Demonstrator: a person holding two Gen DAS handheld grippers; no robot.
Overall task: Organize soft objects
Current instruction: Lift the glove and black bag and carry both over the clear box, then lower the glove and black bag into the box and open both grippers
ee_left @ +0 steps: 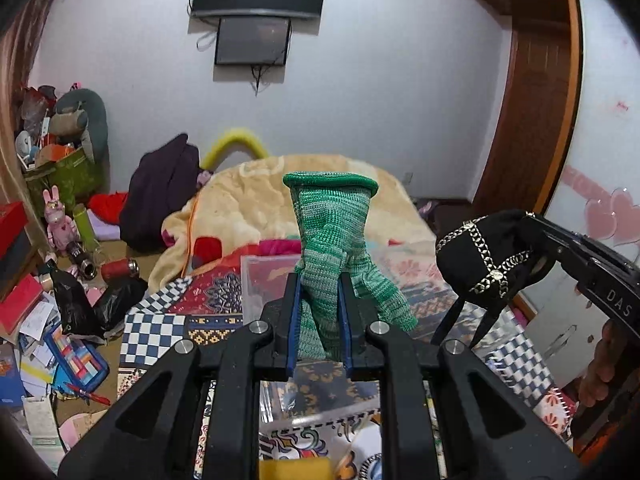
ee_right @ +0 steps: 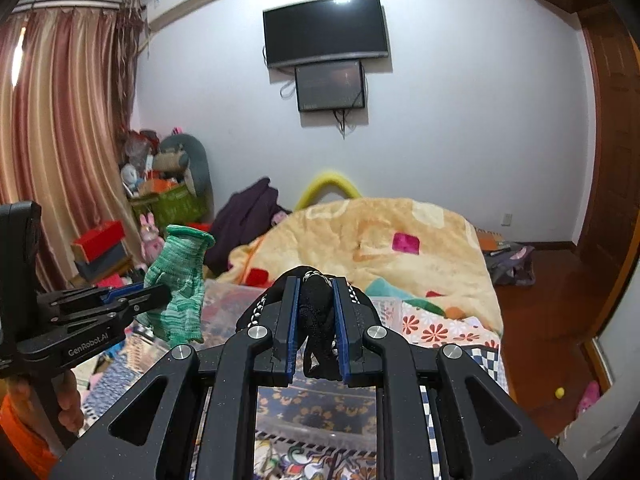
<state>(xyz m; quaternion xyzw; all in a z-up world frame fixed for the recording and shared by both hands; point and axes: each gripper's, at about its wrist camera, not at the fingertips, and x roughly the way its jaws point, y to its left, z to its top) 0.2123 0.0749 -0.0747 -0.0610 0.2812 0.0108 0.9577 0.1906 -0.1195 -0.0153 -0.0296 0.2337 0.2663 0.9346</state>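
My left gripper (ee_left: 319, 280) is shut on a green knitted glove (ee_left: 332, 236), held upright with its cuff on top, above the bed. The glove also shows in the right wrist view (ee_right: 178, 280), with the left gripper (ee_right: 154, 294) at the left. My right gripper (ee_right: 314, 284) is shut on a black fabric item with silver chain trim (ee_right: 316, 308). In the left wrist view this black item (ee_left: 484, 258) hangs from the right gripper (ee_left: 538, 236) at the right, its straps dangling. A clear plastic box (ee_left: 268, 280) lies on the bed below both.
The bed carries a patterned quilt (ee_left: 160, 324) and a beige blanket (ee_right: 380, 236). A dark purple garment (ee_left: 164, 200) lies at the bed's far left. Clutter of boxes, toys and papers (ee_left: 48, 280) fills the floor at left. A wooden wardrobe (ee_left: 540, 100) stands right.
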